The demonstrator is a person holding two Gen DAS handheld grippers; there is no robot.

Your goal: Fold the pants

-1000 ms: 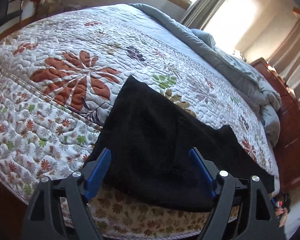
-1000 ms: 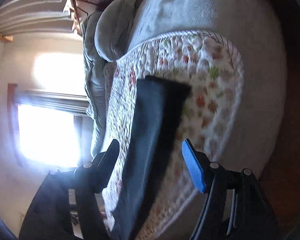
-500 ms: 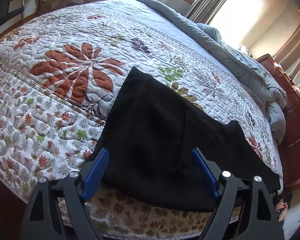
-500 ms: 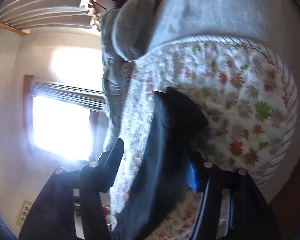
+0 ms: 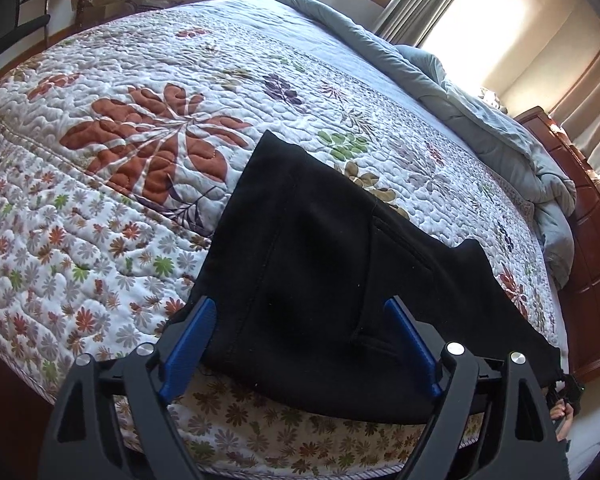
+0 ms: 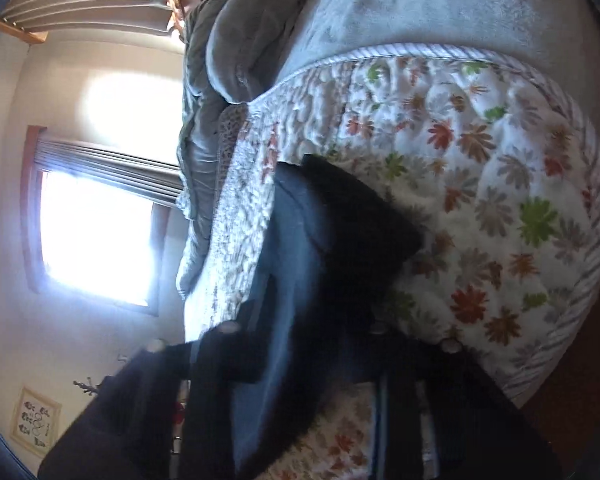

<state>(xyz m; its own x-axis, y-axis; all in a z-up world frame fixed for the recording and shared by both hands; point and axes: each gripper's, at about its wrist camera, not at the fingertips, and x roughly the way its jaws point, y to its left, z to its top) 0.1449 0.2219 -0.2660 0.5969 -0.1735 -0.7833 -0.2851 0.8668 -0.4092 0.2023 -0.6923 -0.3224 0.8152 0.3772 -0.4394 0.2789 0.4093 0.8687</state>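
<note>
Black pants [image 5: 324, 264] lie on the floral quilt [image 5: 148, 152] near the bed's front edge, waist end near me, one leg stretching right. My left gripper [image 5: 300, 322] is open, its blue-padded fingers on either side of the waist end, just above the cloth. In the right wrist view, which is rolled sideways and blurred, the pants' leg end [image 6: 340, 240] fills the middle. My right gripper [image 6: 312, 340] has its fingers close around the fabric; the blur hides whether they grip it.
A grey duvet [image 5: 480, 92] is bunched along the far side of the bed, also in the right wrist view [image 6: 236, 60]. A wooden headboard [image 5: 592, 240] stands at the right. A dark chair [image 5: 24, 20] is at the far left. A bright window [image 6: 92, 232] is behind.
My left gripper has moved forward so the open fingers now flank the waist end. My right gripper has advanced onto the leg end and its fingers have narrowed around the fabric.
</note>
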